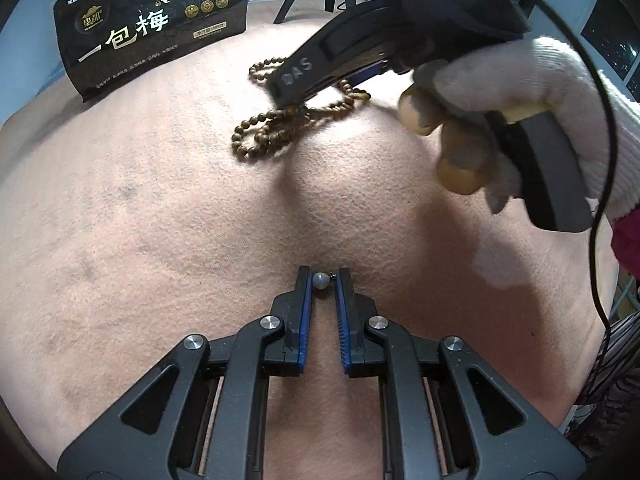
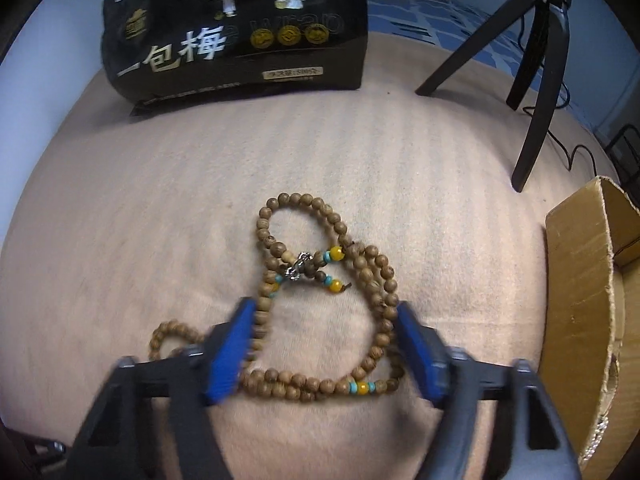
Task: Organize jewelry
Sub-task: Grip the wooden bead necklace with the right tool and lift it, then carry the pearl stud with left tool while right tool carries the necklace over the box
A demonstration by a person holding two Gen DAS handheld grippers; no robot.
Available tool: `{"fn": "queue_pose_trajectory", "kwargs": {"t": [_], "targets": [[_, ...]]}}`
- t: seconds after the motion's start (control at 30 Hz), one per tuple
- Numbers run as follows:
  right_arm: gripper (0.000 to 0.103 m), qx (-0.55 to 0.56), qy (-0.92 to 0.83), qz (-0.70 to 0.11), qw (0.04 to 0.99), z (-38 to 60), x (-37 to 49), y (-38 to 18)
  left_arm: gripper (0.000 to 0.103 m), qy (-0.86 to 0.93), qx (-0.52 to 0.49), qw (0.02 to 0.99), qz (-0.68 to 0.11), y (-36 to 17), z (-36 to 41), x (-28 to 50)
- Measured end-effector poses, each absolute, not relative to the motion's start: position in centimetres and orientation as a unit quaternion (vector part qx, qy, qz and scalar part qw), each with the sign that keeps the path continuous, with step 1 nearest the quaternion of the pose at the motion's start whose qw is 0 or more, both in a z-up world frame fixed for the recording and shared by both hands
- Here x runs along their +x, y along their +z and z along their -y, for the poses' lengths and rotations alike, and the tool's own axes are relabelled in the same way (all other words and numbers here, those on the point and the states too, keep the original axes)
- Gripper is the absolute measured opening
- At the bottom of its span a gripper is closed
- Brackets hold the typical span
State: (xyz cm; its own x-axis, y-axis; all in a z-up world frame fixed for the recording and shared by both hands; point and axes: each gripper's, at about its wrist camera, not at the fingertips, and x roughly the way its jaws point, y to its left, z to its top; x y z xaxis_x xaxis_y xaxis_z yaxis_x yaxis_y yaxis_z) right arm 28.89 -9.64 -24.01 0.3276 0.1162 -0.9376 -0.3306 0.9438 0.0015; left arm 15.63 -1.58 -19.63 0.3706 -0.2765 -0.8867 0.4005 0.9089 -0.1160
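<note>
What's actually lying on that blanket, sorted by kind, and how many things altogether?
Wooden bead strand: 1
Grey bead, pinched in the left gripper: 1
Black snack bag: 1
Cardboard box: 1
Black tripod: 1
Total: 5

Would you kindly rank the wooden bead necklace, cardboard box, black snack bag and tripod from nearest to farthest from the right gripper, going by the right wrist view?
1. Wooden bead necklace: between the fingers of the right gripper.
2. Cardboard box: at the right edge.
3. Tripod and black snack bag: both far back, right and left; too close to call.
</note>
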Motion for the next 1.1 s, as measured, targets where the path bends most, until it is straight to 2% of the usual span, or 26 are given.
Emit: {"fn": "queue_pose_trajectory", "kwargs": {"t": [0.07, 0.13, 0.6, 1.1], "targets": [[0.027, -0.095, 0.144, -0.562, 0.809, 9.8, 28.5, -23.7, 0.011, -0.204, 0.062, 0.826, -0.521, -19.6, 1.7, 15.6], [0.011, -0.09, 0.15, -0.565, 0.807, 9.9, 28.0, -23.4, 0.011, -0.203, 0.063, 0.827, -0.52, -19.5, 1.9, 15.4], [0.01, -0.062, 0.164, -0.53, 0.829, 12.0, 24.6, -18.9, 0.01, -0.184, 0.045, 0.834, -0.519, -18.4, 0.6, 15.1], [0.01, -0.037, 0.168, -0.478, 0.862, 14.6, 21.8, -12.4, 0.01, -0.173, 0.016, 0.864, -0.472, -13.3, 0.1, 15.3]]}}
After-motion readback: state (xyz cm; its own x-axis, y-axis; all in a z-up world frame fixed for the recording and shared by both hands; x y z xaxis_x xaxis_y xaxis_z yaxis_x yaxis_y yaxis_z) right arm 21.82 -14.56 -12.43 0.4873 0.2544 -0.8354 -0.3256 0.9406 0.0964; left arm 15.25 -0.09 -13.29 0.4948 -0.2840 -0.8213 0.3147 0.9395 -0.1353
